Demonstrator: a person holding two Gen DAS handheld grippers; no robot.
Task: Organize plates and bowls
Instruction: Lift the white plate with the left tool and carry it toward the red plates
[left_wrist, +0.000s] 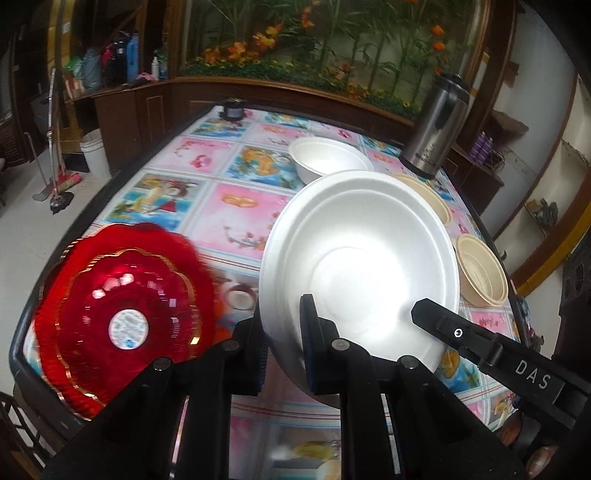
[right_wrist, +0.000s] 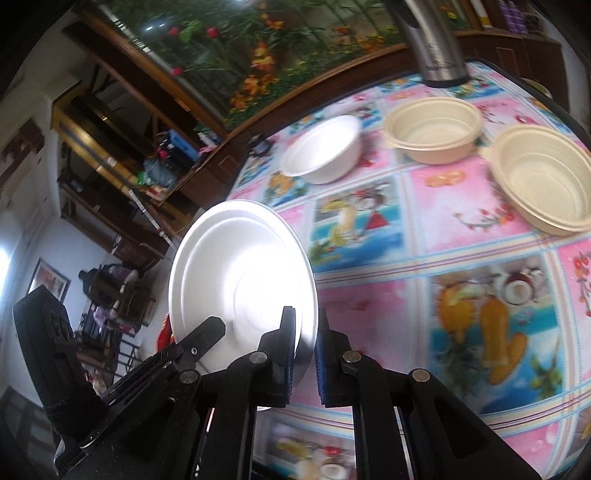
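White foam plate (left_wrist: 360, 254) pinched at its rim by both left gripper (left_wrist: 284, 354) and right gripper (right_wrist: 304, 350), lifted tilted above the table (left_wrist: 207, 155). Mid-carry, probably. Next: set down by the red plates (left_wrist: 125, 306), then let go.

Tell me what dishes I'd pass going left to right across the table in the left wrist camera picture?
Red plates → white plate pinched in the left gripper → beige bowl near the right edge. The small white bowl and the other beige bowl sit behind the white plate, so they are left out.
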